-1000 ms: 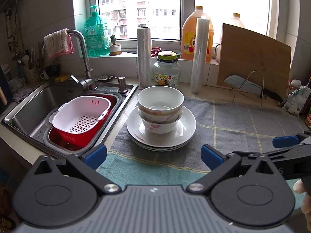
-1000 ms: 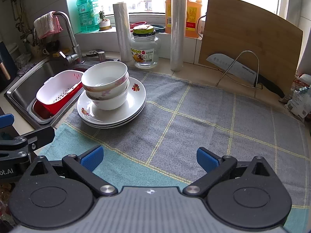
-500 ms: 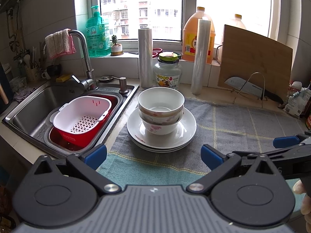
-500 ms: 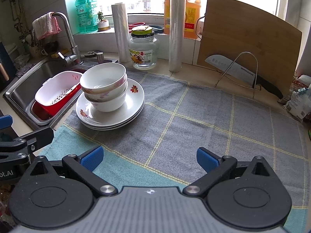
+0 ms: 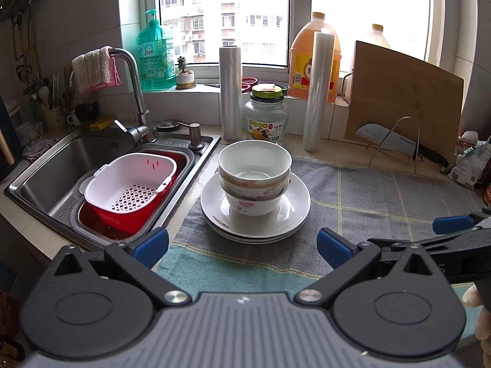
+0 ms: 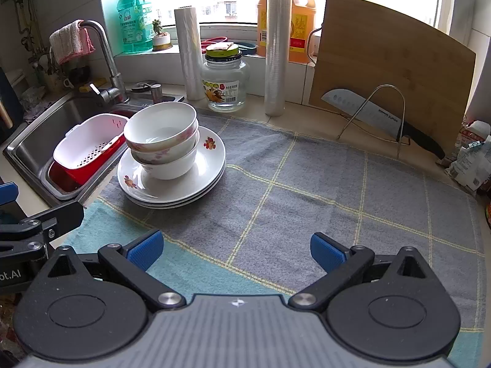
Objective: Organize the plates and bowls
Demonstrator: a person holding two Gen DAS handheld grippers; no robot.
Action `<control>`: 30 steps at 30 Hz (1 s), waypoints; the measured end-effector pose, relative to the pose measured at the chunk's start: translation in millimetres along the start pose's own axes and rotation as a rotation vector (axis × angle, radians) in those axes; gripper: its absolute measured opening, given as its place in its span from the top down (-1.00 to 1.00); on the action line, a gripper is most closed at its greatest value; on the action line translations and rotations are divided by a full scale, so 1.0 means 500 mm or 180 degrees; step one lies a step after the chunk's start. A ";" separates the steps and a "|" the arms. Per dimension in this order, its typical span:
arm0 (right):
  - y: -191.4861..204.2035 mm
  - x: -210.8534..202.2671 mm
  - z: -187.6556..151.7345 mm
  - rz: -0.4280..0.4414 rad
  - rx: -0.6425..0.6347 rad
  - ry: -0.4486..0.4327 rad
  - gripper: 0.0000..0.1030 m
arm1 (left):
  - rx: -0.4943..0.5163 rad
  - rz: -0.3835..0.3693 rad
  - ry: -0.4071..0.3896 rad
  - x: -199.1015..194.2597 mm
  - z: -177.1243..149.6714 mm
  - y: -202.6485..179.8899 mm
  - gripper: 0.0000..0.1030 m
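Three stacked white floral ceramic bowls [image 5: 254,181] are seen on stacked white plates [image 5: 294,214] at the grey cloth's [image 6: 307,190] sink-side edge. Both the left gripper [image 5: 242,245] and right gripper [image 6: 234,248] are held open, empty, slightly nearer than before; stacking looks done.

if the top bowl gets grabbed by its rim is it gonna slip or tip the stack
The top bowl looks like glazed ceramic, so probably slick and breakable; a firm rim pinch seems wise. It sits tilted in the bowls beneath, so it should lift free but might rock them. The plates under them lie flat and wide on the cloth, so tipping seems unlikely.
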State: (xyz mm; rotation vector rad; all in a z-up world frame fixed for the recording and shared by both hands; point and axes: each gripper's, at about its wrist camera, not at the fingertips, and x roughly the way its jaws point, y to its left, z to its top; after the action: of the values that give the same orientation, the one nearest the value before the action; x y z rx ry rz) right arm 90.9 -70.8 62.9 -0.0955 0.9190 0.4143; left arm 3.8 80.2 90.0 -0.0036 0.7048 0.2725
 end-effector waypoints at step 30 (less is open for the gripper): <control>0.002 0.002 0.006 0.0008 0.0029 0.0014 -1.00 | -0.0031 -0.0008 -0.0003 -0.001 0.005 0.004 -0.98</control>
State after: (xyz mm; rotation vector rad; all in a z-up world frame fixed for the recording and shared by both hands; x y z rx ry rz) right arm 93.4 -68.8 63.8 -0.0871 0.9252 0.4123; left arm 4.8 82.3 92.4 -0.0135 0.7026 0.2735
